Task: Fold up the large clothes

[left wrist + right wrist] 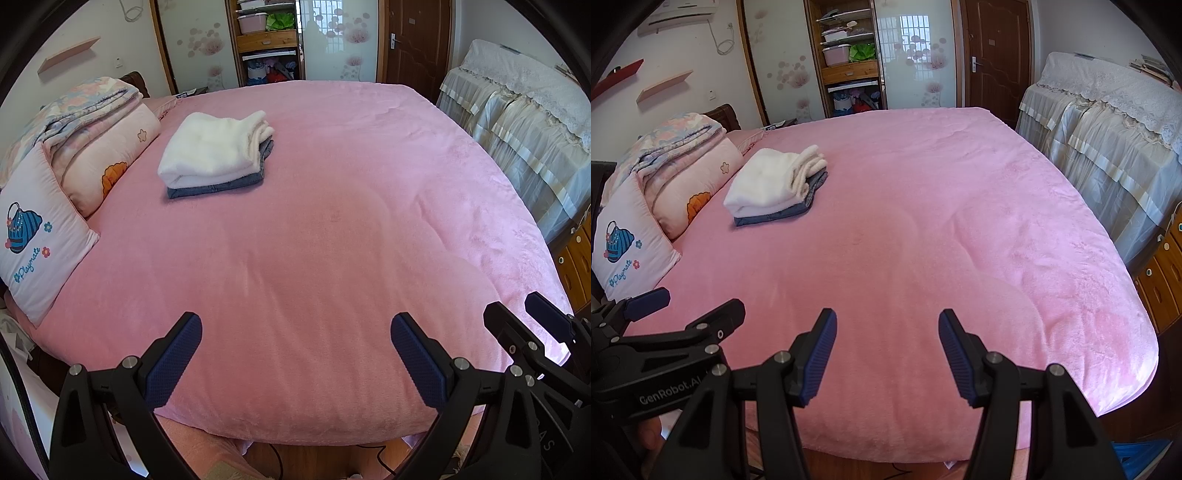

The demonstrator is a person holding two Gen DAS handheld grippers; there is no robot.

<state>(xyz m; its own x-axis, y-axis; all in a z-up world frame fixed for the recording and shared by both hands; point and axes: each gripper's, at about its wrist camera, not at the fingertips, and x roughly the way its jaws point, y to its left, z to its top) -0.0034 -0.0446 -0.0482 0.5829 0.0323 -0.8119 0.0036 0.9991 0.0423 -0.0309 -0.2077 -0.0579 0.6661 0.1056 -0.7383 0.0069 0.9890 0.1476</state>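
Note:
A folded white garment (210, 147) lies on top of a folded blue denim garment (218, 186) on the pink bed (332, 240), at the far left; the stack also shows in the right wrist view (768, 181). My left gripper (295, 332) is open and empty above the bed's near edge. My right gripper (886, 332) is open and empty beside it, on its right. Each gripper shows at the edge of the other's view: the right gripper (524, 317) and the left gripper (694, 302).
Pillows and folded quilts (85, 147) lie along the bed's left side. A cloth-covered cabinet (517, 122) stands to the right, with wooden drawers (576, 266) near it. A wardrobe (266, 40) and a door (417, 40) are behind the bed.

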